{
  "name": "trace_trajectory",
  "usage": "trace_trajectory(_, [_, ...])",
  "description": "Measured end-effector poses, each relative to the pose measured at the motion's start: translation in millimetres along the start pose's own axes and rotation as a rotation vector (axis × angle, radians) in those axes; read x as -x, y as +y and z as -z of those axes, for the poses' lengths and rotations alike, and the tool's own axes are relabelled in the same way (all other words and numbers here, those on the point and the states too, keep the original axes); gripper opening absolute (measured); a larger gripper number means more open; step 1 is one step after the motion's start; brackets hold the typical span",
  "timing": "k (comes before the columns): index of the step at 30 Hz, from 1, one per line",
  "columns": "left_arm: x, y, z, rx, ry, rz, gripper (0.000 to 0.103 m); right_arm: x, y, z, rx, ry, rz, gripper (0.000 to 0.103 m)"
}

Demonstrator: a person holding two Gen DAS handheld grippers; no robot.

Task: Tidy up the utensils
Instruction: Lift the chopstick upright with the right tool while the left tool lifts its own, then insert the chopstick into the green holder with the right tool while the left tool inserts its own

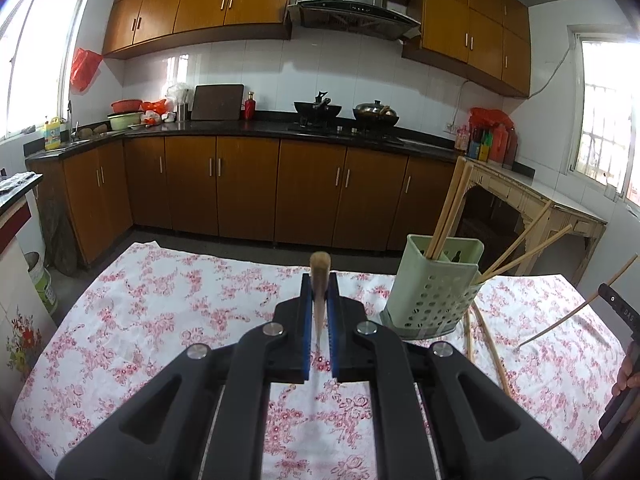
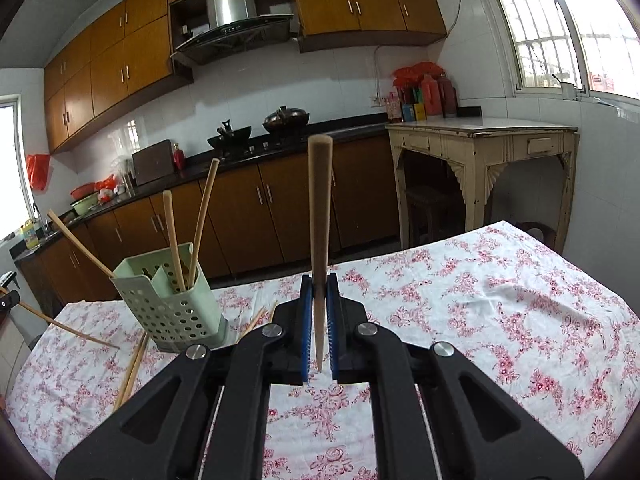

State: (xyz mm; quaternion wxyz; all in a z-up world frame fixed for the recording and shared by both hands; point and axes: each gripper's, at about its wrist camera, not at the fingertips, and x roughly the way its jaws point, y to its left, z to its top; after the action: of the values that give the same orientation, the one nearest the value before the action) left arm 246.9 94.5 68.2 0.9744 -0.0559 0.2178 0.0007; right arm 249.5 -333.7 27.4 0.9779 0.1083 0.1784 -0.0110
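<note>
The green perforated holder (image 2: 172,296) stands on the flowered surface (image 2: 480,320), two chopsticks upright in its tall compartment and more leaning out of its lower side, with loose ones (image 1: 486,340) on the cloth at its base. We read this as the carrying step: each hand has a chopstick lifted clear and ready to drop in. Our left gripper (image 1: 319,312) has its fingers pressed tight on a chopstick (image 1: 320,276) that points away from us; our right gripper (image 2: 319,316) likewise pinches a chopstick (image 2: 320,208) standing nearly upright. Next we must swing each over the holder, tip it vertical and release above an open compartment.
</note>
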Motion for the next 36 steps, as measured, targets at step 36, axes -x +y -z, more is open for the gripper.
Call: trace_trajectory(36, [63.2,-76.1,-69.5,-0.067,-0.099,0.229,0.008,70.2,66.1,-82.8,0.024,-0.033,-0.341,0.007])
